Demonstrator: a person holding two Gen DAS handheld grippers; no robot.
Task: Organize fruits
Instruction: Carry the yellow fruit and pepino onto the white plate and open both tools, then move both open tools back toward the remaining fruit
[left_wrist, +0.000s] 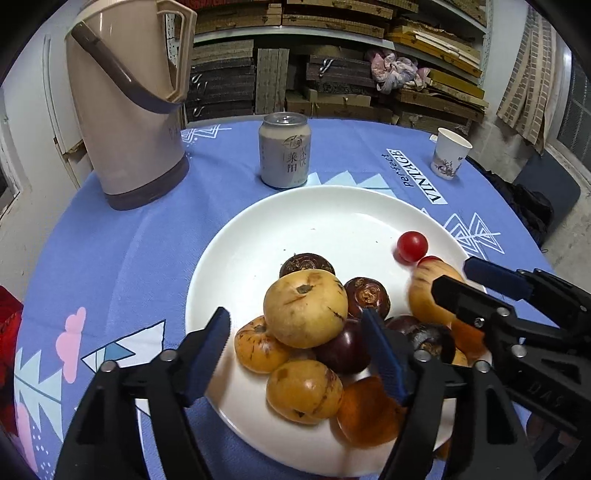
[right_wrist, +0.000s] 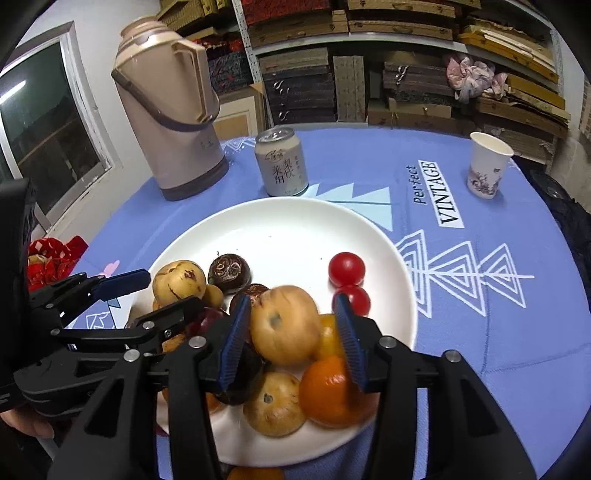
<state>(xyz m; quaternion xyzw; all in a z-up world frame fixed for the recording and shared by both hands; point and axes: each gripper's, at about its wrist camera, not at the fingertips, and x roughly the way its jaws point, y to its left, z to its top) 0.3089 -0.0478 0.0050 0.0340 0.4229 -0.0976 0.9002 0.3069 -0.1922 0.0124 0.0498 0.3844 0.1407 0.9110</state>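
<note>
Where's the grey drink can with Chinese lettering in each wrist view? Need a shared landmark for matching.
Left wrist: the grey drink can stands upper centre, just beyond the white plate's far rim.
Right wrist: the can sits upper centre-left, again behind the plate.
Shared landmark: the beige thermos jug stands left of the can in both.
</note>
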